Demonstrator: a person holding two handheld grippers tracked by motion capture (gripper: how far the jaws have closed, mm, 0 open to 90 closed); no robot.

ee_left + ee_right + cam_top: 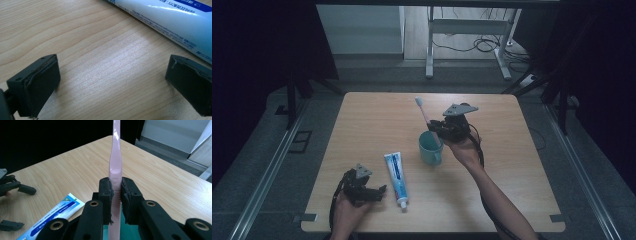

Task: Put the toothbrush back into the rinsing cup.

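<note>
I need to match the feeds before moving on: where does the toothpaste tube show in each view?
High view: toothpaste tube lies low on the table, left of the cup, beside the left gripper.
Left gripper view: tube crosses the upper right, beyond the open jaws.
Right gripper view: tube at lower left, left of the jaws shut on the toothbrush.
Shared landmark: the tube's blue print.

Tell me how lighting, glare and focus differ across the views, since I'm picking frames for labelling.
High view: dim, dark surroundings, the table evenly lit and soft. Left gripper view: a bright sheen on the wood, glare along the toothpaste tube, near tongs slightly blurred. Right gripper view: a glare streak up the pink toothbrush, black background at left.
</note>
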